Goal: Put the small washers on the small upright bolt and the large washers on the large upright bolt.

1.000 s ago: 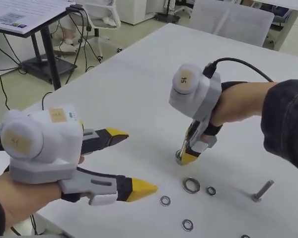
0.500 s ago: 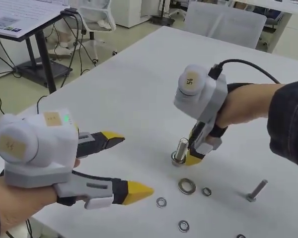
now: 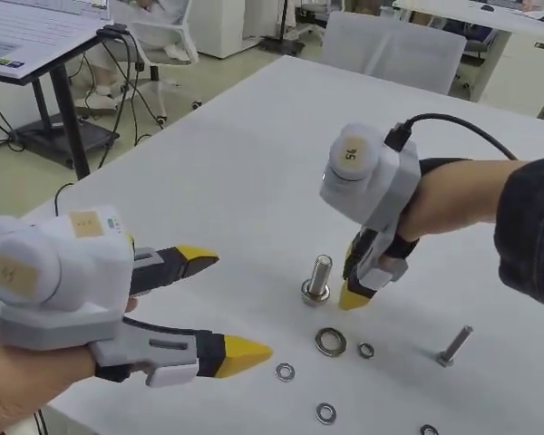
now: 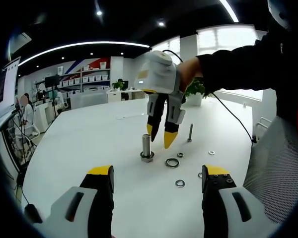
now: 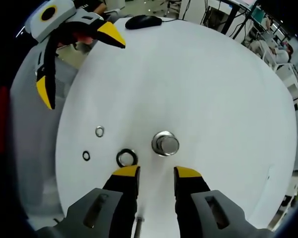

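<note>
The large bolt [image 3: 317, 278] stands upright on its head on the white table [image 3: 254, 163], free of any grip. My right gripper [image 3: 355, 294] hovers just right of it, open and empty; from above, the large bolt [image 5: 165, 144] lies just beyond its tips [image 5: 157, 172]. A large washer [image 3: 330, 342] and small washers [image 3: 366, 350] [image 3: 285, 372] [image 3: 325, 413] lie flat in front of the bolt. The small bolt [image 3: 453, 345] lies on its side at the right. My left gripper [image 3: 227, 305] is held open at the lower left, empty, facing the large bolt [image 4: 147, 148].
The table's left edge [image 3: 91, 181] drops to the floor, where a black-legged desk [image 3: 36, 36] stands. A grey chair [image 3: 394, 50] sits at the table's far end. A cable [image 3: 453, 127] trails from the right gripper over the person's dark sleeve [image 3: 530, 227].
The right gripper raised the large bolt from the table onto its head, then let go and drew slightly right. The left gripper stayed open.
</note>
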Motion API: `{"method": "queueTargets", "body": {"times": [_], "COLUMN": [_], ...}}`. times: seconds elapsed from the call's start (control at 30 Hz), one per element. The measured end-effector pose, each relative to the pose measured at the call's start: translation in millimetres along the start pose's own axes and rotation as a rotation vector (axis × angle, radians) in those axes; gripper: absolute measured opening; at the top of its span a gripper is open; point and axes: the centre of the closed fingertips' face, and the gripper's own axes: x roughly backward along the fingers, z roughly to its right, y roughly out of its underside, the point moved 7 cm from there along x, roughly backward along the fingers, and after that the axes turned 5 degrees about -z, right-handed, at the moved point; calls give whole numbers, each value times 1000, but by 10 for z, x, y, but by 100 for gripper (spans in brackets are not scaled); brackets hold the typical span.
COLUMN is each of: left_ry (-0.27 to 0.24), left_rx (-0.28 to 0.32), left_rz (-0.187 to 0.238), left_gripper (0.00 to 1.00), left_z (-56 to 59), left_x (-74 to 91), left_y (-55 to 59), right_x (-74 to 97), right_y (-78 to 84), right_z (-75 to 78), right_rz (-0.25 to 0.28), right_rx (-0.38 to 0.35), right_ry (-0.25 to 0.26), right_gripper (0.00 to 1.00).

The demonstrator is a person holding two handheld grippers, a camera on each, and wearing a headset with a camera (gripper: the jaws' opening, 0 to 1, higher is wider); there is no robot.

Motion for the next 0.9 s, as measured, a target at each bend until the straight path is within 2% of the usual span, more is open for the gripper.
{"method": "queueTargets", "body": {"times": [0.23, 0.57, 0.9], "left_ry": [4, 9, 10], "left_rx": [-3, -9, -11], "left_rz": [0, 3, 5], "left_gripper": [72, 71, 71], "left_z": [11, 21, 23], "left_x": [0, -2, 4], "left_y": [-9, -32, -44], "right_x": [7, 10, -40], "right_y": [40, 76, 44], "right_z": [-38, -203, -299], "right_rz": [9, 20, 28], "right_rx": [-12, -14, -13], "right_ry": [3, 1, -6], "right_gripper": [29, 30, 31]}}
